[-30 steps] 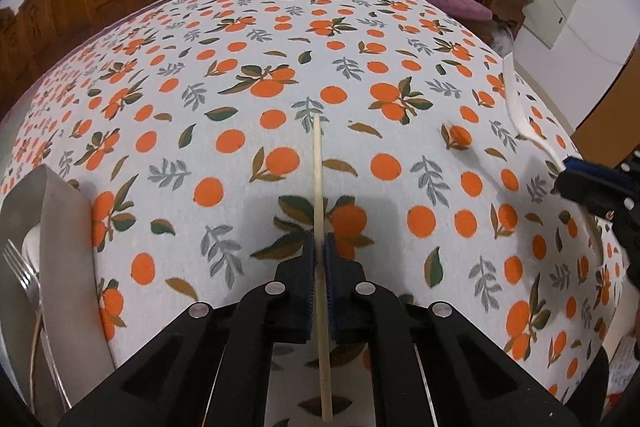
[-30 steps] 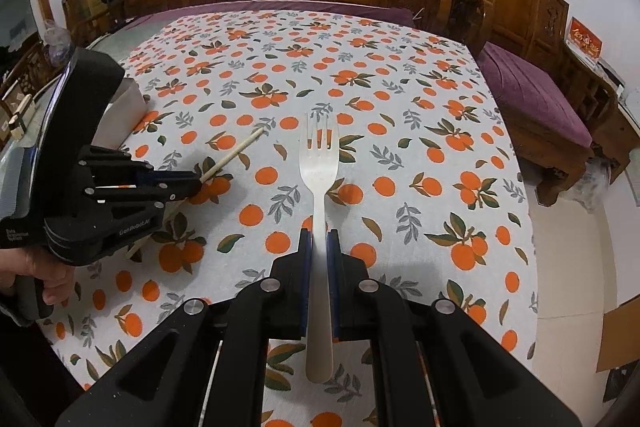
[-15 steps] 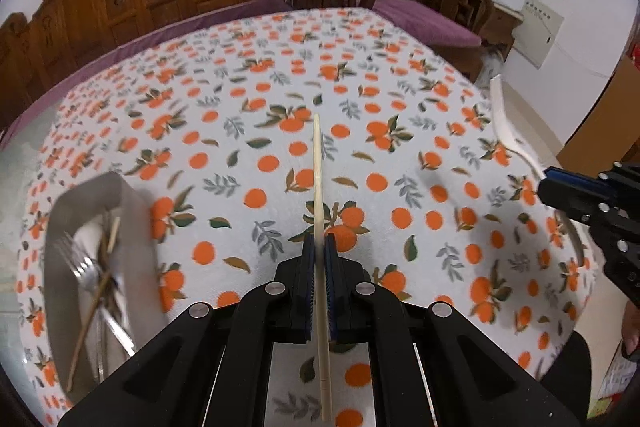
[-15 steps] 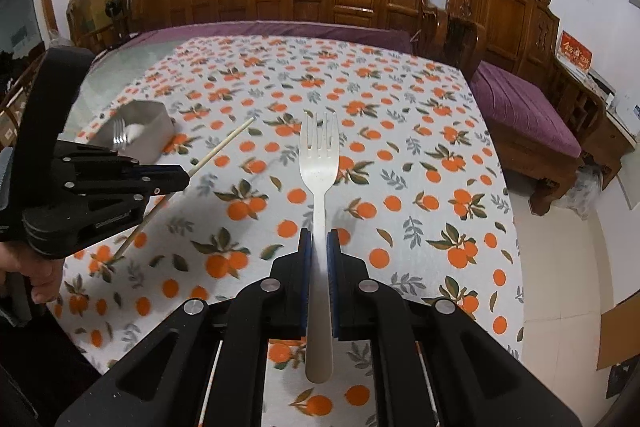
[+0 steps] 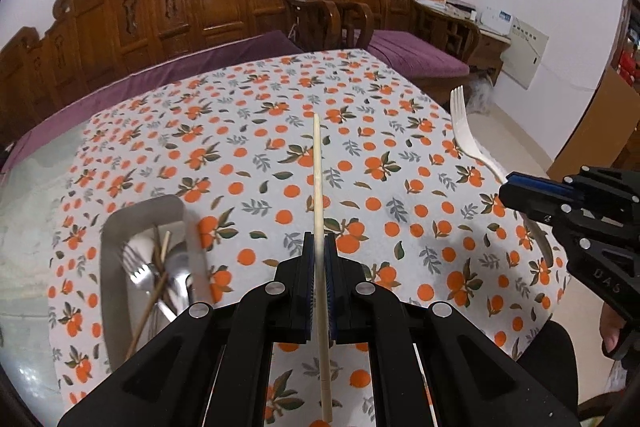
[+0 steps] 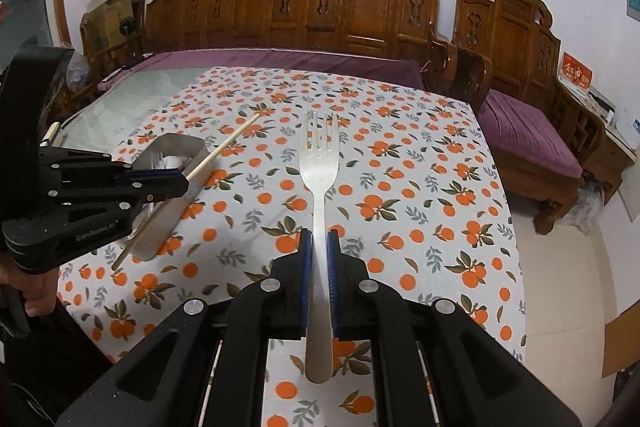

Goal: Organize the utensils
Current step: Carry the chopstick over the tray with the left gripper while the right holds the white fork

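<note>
Two utensils gripped, both held above the desk (image 6: 420,163) near the tray (image 5: 114,227).

Left tool (image 5: 319,259) is clamped shut on a chopstick (image 5: 317,167), gripped toward its rear so most of the length projects forward. Right tool (image 6: 319,255) is clamped shut on a fork (image 6: 319,163) by the handle, tines forward. The tray lies left of both tools and already holds a fork, spoons and a chopstick. Rear grips probably allow each utensil to be laid lengthwise into the tray, the likely next step.

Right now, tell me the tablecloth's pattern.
The tablecloth is white with oranges and leaves, clearest in the right wrist view.
</note>
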### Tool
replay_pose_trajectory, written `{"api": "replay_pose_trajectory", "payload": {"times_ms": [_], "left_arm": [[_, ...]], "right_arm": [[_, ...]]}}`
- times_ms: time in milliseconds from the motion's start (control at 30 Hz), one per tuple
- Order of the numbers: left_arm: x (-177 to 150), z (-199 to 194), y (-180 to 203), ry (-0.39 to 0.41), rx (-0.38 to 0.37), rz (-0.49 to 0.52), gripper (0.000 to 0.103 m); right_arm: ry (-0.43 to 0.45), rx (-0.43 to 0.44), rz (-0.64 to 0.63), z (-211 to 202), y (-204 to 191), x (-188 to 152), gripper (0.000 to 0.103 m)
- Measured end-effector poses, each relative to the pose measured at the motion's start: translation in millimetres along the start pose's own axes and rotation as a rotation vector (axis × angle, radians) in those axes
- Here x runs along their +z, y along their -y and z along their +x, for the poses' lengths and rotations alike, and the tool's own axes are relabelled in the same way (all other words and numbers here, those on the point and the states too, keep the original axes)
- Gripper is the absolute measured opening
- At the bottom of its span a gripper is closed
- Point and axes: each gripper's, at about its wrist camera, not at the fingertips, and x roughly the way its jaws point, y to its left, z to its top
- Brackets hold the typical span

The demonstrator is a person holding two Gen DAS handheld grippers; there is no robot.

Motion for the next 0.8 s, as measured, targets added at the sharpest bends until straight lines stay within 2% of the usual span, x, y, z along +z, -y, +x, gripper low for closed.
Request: {"api": "replay_pose_trajectory", "payload": {"times_ms": [300,800], "left_arm": [[-8,-18,-30,0.003,0.011,-0.024,0.004],[-12,-18,-92,-0.019,0.055,-0.074,0.004]], "right_arm": [[0.011,0.026,-0.015,-2,-29,13,0.009],[0.001,0.088,-0.046,25,-65,43,0.009]]}}
